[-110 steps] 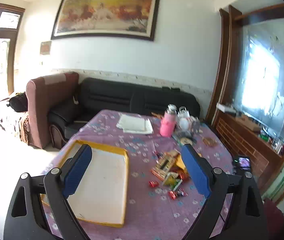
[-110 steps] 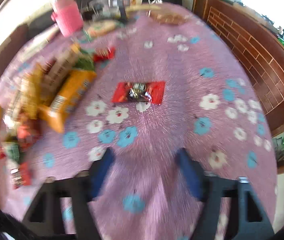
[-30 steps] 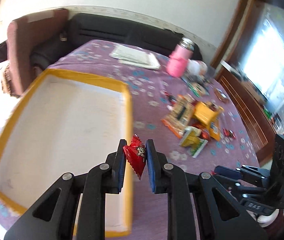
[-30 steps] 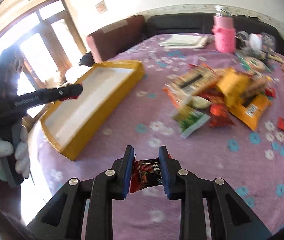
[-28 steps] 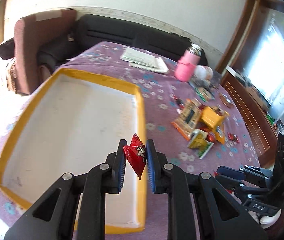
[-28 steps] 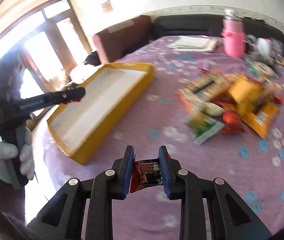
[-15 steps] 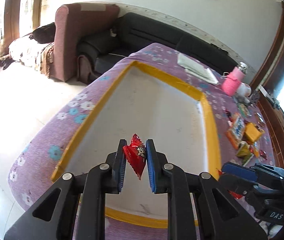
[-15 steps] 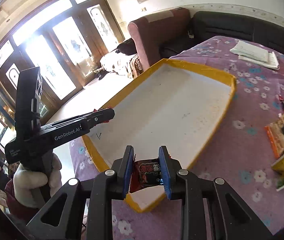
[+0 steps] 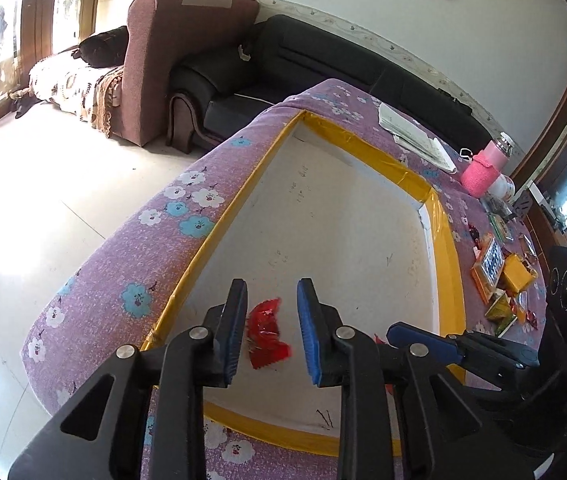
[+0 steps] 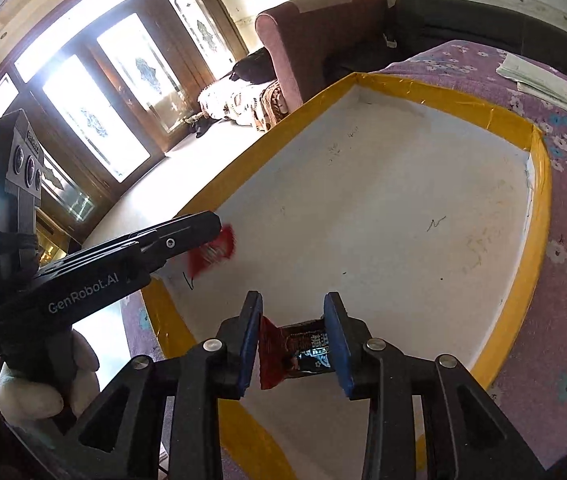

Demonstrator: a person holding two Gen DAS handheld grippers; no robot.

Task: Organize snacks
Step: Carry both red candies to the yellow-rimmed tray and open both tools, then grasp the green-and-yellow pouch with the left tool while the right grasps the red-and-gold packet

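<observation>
A yellow-rimmed white tray [image 9: 363,148] lies on the purple flowered tablecloth [image 9: 123,264]. My left gripper [image 9: 271,292] hangs over the tray's near left corner. Its jaws are opening, and a small red snack packet [image 9: 267,336] drops, blurred, between the pads without touching them. In the right wrist view the same packet [image 10: 211,254] is falling just off the left gripper [image 10: 207,230]. My right gripper [image 10: 293,304] is over the tray's near edge [image 10: 171,320]. Its jaws are opening too, but a red and black snack packet [image 10: 295,350] still spans the gap and touches both pads.
A pile of loose snacks [image 9: 503,276] lies right of the tray, with a pink bottle [image 9: 483,168] and folded papers [image 9: 415,140] further back. A brown armchair [image 9: 187,60] and black sofa [image 9: 323,64] stand behind the table. A gloved hand [image 10: 35,392] holds the left gripper.
Both grippers came from the snack pile to over the tray's near end. The left jaws have parted and let the red packet fall. The right jaws have widened around their packet.
</observation>
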